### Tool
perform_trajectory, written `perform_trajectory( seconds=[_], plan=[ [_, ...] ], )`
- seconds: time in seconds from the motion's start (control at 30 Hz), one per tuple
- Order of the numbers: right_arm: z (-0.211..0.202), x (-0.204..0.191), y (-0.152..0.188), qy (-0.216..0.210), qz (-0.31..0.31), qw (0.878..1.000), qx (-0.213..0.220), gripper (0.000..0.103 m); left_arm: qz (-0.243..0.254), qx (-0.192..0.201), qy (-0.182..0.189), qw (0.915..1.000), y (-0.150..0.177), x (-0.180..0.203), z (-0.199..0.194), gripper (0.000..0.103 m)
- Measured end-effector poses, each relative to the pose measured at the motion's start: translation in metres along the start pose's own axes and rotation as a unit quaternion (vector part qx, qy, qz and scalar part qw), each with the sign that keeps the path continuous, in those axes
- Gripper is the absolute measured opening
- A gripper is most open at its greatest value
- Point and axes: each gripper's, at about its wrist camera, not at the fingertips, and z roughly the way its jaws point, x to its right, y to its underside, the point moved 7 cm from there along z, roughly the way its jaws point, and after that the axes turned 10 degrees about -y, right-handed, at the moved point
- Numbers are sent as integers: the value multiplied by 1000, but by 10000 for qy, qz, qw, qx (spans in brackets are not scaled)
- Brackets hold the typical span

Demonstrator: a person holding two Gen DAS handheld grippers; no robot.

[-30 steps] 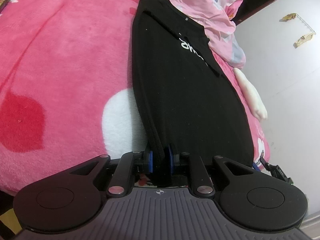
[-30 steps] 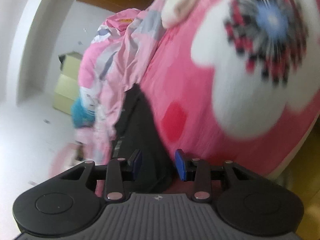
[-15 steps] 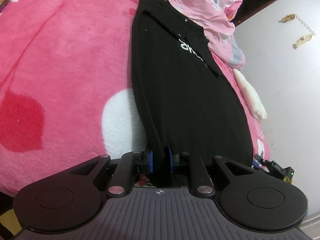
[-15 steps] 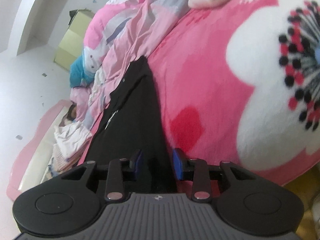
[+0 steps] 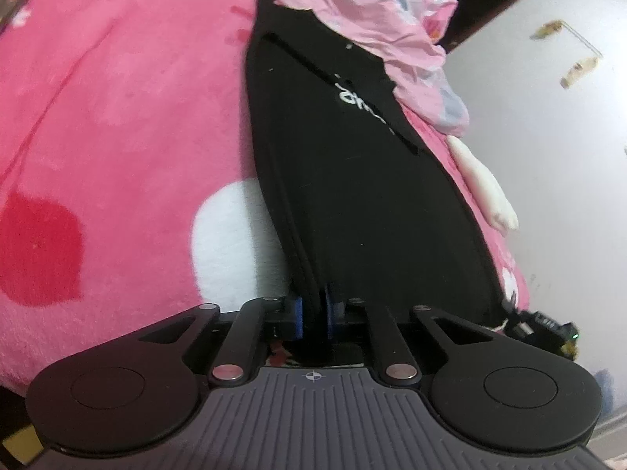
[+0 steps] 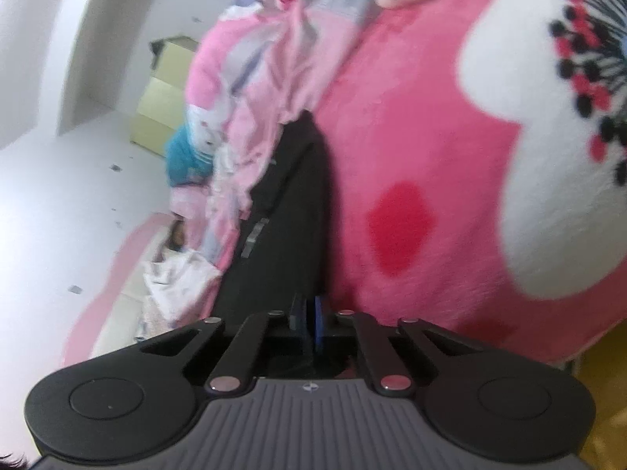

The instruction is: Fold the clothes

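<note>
Showing both tongs closed on one black garment [image 5: 352,196] that lies lengthwise on a pink blanket [image 5: 117,117] covering the bed. Left wrist view: the left tongs [image 5: 312,313] pinch the garment's near hem between blue pads [image 5: 298,315]; the folded cloth runs away from them, white lettering [image 5: 358,103] on its far half, a crumpled pink sheet [image 5: 392,19] at its far right end, and the other tongs' tip [image 5: 544,323] at the near right corner. Right wrist view, blurred: the right tongs [image 6: 309,321] nip the garment's [image 6: 290,215] near edge, the pink sheet [image 6: 266,78] to its left and the blanket's white flower [image 6: 548,156] to the right.
</note>
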Motion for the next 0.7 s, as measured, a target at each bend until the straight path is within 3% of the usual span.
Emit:
perform_trajectory(
  seconds=[0.07, 0.2, 0.33, 0.5, 0.7],
  plan=[
    [-1, -14, 3, -156, -108, 9997, 169, 2, -28, 97, 54, 9999, -2, 0, -4, 5],
    [-6, -48, 3, -502, -318, 9967, 553, 2, -77, 675, 77, 9977, -11, 1, -28, 4],
    [-10, -79, 7, -949, -446, 9903, 907, 1, -103, 1078, 317, 9936, -16, 4, -53, 4],
    [-14, -101, 15, -1537, -413, 9798, 1213, 1, -246, 1268, 598, 9898, -20, 4, -78, 4],
    [-30, -110, 28, -1786, -320, 9723, 1474, 1, -258, 1430, 757, 9865, -21, 1, -103, 4]
  ],
)
